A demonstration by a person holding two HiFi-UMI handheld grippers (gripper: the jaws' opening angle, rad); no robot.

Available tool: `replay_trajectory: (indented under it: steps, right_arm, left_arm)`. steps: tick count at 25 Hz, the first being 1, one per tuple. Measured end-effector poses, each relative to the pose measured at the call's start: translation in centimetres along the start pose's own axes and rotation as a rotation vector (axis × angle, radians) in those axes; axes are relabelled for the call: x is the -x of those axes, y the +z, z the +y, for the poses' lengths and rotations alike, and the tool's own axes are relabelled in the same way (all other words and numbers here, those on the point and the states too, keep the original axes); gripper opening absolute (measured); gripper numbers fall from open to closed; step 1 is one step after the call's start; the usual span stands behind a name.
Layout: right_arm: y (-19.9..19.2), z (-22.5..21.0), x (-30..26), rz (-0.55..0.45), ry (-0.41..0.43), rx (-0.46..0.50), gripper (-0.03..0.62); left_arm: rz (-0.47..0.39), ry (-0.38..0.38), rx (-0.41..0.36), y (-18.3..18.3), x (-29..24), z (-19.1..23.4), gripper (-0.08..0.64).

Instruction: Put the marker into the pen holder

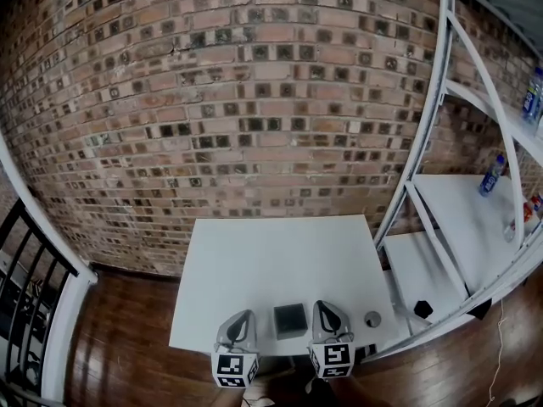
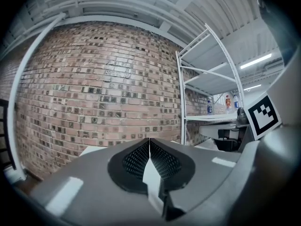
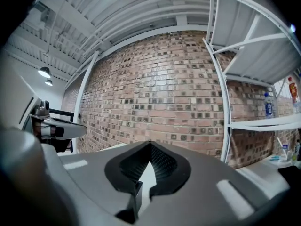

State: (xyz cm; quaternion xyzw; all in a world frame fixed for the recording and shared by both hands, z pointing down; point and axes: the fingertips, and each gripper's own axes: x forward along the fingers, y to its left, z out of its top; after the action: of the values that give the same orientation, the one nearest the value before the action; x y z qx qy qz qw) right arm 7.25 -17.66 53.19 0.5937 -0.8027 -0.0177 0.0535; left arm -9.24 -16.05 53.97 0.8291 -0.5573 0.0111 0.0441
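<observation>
A dark square pen holder [image 1: 289,320] stands near the front edge of the white table [image 1: 271,253]. My left gripper [image 1: 245,315] rests just left of it and my right gripper [image 1: 326,306] just right of it, both pointing toward the brick wall. In the left gripper view the left gripper [image 2: 149,141] has its jaws meeting at the tips with nothing between them. The right gripper [image 3: 150,145] looks the same in its own view. A small grey round object [image 1: 372,319] sits right of the right gripper. I cannot make out a marker for certain.
A white shelf rack [image 1: 441,210] stands against the table's right side, with bottles [image 1: 491,175] on its shelves and a black object [image 1: 422,309] low down. The brick wall [image 1: 254,100] is behind the table. A black railing [image 1: 25,295] is at the left, above the wooden floor.
</observation>
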Motion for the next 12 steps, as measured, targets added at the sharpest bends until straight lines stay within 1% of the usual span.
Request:
replay_trajectory:
  steps: [5,12]
  right_arm:
    - [-0.16,-0.64,0.49,0.01,-0.032,0.009,0.002]
    - [-0.11,-0.59,0.84,0.002,-0.025,0.013,0.001]
  left_arm:
    - [-0.008,-0.004,-0.005,0.11,0.05,-0.48,0.011]
    - [-0.008,-0.008,-0.006,0.23,0.16,-0.74,0.011]
